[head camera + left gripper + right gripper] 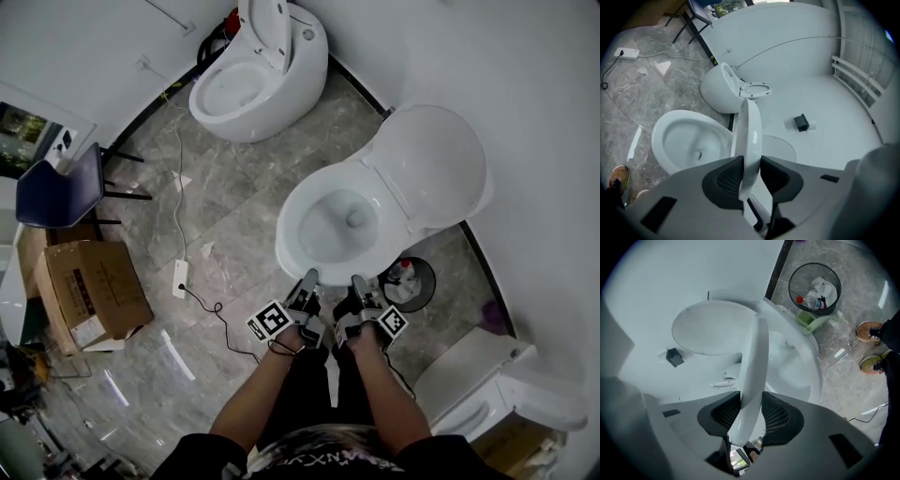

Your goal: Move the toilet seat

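**A:** Both hands are working the front edge here. The left gripper (pixel 307 281) and right gripper (pixel 360 284) are each clamping their fingers (pixel 724 180) on the toilet seat (pixel 751 133), side by side.

**B:** And the seat is sitting between the bowl (pixel 684 140) and the opened lid (pixel 431 164), apparently lifted off the rim. I'm reading this as the swing itself.

**A:** Which way it's going, I can't tell. Either way, the next move is asking both grippers to travel together along the hinge's arc, letting go only once the seat is resting.
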`<state>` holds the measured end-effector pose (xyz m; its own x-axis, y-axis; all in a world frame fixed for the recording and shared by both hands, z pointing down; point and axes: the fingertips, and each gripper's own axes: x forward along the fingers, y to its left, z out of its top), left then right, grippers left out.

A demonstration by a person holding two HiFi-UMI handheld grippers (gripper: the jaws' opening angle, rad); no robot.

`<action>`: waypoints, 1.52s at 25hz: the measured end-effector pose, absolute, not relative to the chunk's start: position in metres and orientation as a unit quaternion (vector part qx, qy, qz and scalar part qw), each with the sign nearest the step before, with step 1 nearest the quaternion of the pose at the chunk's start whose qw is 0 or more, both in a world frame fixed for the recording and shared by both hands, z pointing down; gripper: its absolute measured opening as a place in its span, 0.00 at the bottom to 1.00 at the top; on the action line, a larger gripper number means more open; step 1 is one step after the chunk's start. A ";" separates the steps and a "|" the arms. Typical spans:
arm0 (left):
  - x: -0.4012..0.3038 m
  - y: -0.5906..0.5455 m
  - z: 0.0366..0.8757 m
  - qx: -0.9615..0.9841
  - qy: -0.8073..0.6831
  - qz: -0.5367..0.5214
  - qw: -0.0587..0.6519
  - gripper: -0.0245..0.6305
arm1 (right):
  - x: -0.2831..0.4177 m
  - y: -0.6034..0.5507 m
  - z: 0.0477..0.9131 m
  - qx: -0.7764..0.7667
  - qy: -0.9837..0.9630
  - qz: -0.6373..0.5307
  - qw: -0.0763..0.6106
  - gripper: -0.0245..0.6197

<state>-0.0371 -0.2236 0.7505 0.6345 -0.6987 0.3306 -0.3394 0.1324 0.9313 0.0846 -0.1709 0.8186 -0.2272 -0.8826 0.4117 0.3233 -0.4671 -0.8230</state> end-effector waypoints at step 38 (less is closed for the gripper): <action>0.086 -0.283 0.631 0.771 -0.127 -0.012 0.624 0.33 | 0.169 -0.204 0.716 -0.533 0.177 -0.514 0.649 0.29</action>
